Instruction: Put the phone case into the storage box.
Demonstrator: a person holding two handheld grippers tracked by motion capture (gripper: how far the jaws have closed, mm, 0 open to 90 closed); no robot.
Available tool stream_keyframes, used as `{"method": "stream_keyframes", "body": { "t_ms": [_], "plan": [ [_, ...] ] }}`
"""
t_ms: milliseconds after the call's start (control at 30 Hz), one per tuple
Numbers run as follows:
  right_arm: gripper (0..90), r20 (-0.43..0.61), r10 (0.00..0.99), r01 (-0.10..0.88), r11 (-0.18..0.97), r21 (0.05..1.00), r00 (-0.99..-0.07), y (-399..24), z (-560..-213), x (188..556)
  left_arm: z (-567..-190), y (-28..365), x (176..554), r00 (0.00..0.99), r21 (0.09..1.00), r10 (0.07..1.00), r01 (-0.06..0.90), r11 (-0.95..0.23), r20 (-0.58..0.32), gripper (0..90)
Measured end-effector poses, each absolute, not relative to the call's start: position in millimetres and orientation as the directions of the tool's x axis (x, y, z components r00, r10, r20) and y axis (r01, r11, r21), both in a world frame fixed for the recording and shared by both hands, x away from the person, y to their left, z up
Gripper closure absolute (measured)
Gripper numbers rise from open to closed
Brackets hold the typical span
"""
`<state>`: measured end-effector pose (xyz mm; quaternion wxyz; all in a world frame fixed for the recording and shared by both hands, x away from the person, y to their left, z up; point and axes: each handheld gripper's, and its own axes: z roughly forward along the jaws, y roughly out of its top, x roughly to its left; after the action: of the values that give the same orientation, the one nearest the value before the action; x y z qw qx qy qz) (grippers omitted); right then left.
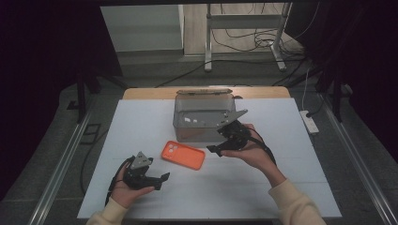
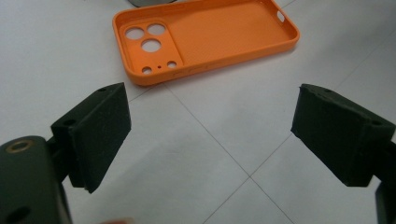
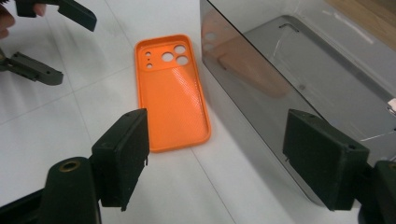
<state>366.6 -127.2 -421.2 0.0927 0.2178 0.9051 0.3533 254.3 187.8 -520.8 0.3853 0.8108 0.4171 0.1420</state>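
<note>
The orange phone case (image 1: 183, 154) is lying open side up on the white table (image 1: 281, 187), camera cut-outs showing, and everything else is arranging itself around it. Just beyond the case, a grey metal box (image 1: 202, 119) is standing with its lid (image 1: 203, 92) tipped back — its near wall is sitting close beside the case's long edge, and in the right gripper view that wall is mirroring a blur of orange. Inside the box I'm seeing a bare metal floor with a few small marks, too faint to tell what they are. Farther back from the case, off the table, cables are trailing across the floor by a metal stand (image 1: 244, 28), and a white power strip (image 1: 309, 121) is lying out to the side.

The left hand-held gripper (image 1: 162, 180) is hovering on the near side of the case, jaws spread wide, nothing between them — the case lying just ahead of its pads. The right hand-held gripper (image 1: 212, 149) is hanging just beside the case's far end, against the box's front, jaws likewise wide apart and gripping nothing.
</note>
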Motion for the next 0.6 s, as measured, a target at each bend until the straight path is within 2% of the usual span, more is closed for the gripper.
{"method": "stream_keyframes", "body": {
  "t_ms": [600],
  "plan": [
    [23.3,-0.003,0.434,0.323,0.674,0.664,-0.901,-114.9,-424.5,372.0,-520.4,187.2,254.0,0.614,0.744,0.784,0.564,-0.358,-0.089,11.6]
  ]
}}
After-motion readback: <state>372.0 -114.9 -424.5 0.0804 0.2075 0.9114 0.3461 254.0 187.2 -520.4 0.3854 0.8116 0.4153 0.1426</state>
